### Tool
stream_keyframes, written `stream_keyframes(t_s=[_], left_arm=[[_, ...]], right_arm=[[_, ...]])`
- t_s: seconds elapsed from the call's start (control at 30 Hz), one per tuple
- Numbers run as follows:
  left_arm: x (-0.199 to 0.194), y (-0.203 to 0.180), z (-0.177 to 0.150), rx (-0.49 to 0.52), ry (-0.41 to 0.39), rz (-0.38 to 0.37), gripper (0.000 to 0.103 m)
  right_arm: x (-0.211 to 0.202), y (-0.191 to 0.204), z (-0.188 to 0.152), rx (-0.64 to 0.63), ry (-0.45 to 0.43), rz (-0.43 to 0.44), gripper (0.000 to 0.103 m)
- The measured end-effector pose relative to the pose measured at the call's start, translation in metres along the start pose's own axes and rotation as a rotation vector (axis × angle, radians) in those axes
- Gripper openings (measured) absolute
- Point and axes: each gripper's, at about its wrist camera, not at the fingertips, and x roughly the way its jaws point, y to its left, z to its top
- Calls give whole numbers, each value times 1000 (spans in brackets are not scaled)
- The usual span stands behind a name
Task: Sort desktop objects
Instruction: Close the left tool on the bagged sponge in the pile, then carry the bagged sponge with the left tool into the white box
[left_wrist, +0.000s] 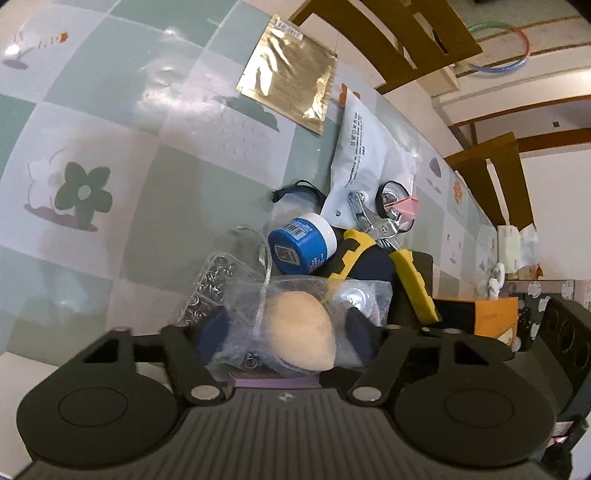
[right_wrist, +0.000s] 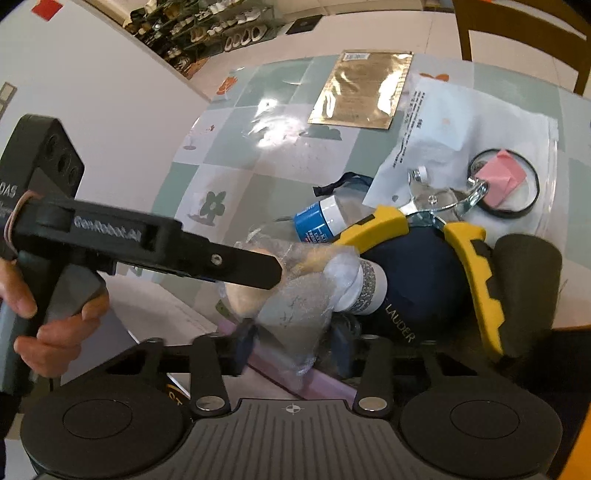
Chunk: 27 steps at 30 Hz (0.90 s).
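Jaws of the left gripper (left_wrist: 284, 332) close on a clear bag (left_wrist: 332, 295) with a beige egg-shaped sponge (left_wrist: 299, 332) inside; the blue pads sit against either side of the plastic, so it looks like a light pinch rather than a squeeze. The right wrist view shows this tool from the side, a hand (right_wrist: 44, 314) round its grip and "GenRobot.ai" in pale letters along the finger. Jaws of the right gripper (right_wrist: 291, 343) are drawn in on a lower fold of the same bag. Two grips on one limp bag suggest it is being steadied or pulled free of the heap, since it lies on top of other things at the near edge of the bench (left_wrist: 110, 92).

To the left of the bag lies a packet of metal rings (left_wrist: 210, 291). Behind it a blue jar (left_wrist: 303, 247) rests on its side, showing a barcode label too small to read. Yellow-handled pliers (left_wrist: 388, 251) lie across a navy pouch (right_wrist: 406, 288) printed "LAUDER". Further back are a gold foil pouch (left_wrist: 288, 77) with a small white sticker and a white mailer (left_wrist: 365, 147) carrying lines of print I cannot make out. A pink clip (left_wrist: 402, 206) sits on the mailer, and an orange box (left_wrist: 480, 317) stands at the right.

Sorting looks barely started: most items are still in one pile.
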Motion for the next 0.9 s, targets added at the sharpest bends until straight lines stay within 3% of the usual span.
stream_keyframes(t_s=[0.13,0.4,0.63,0.9], left_arm=[[-6,1,-4,-11,-13,-45,53],[-44,-23,-24,48,-102,-70,53],[-99,-45,-64,119,-206,-104,53],[-131,-56,-122,203,-260,-47,53]], right_arm=[[-6,3,-5,-9,-22,-3,43],[-43,25,-14,-58,-112,-2,43],[-90,61,-35,-140,-218,1,43],[-109,93,-73,-196,-249,17,43]])
